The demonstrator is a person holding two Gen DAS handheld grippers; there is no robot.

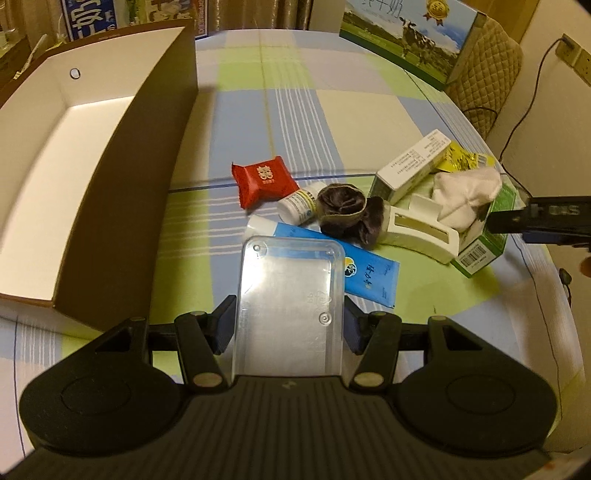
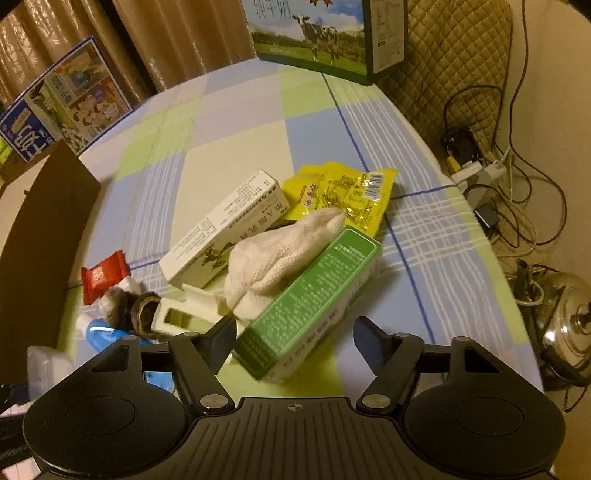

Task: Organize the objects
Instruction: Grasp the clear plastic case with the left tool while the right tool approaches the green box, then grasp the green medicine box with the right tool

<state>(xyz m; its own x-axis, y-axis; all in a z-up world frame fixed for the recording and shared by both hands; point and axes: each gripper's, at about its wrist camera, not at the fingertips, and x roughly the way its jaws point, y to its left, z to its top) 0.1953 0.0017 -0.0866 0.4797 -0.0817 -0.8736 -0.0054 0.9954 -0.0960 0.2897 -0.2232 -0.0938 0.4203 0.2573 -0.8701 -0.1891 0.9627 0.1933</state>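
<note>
My left gripper (image 1: 290, 325) is shut on a clear plastic case (image 1: 288, 302), held above the checked tablecloth just right of the open brown box (image 1: 66, 147). Past the case lie a blue tube (image 1: 365, 275), a red packet (image 1: 264, 181), a small white bottle (image 1: 297, 205) and a dark hair scrunchie (image 1: 341, 210). My right gripper (image 2: 295, 341) is open, its jaws on either side of the near end of a green box (image 2: 310, 302). A white cloth (image 2: 280, 251) rests on the green box, beside a white carton (image 2: 225, 225) and a yellow snack bag (image 2: 343, 195).
A white plastic holder (image 2: 184, 310) lies by the scrunchie. A milk carton case (image 2: 317, 33) stands at the table's far edge, another printed box (image 2: 62, 99) at far left. A quilted chair (image 2: 454, 62), cables (image 2: 491, 173) and a metal kettle (image 2: 569, 321) are off the right edge.
</note>
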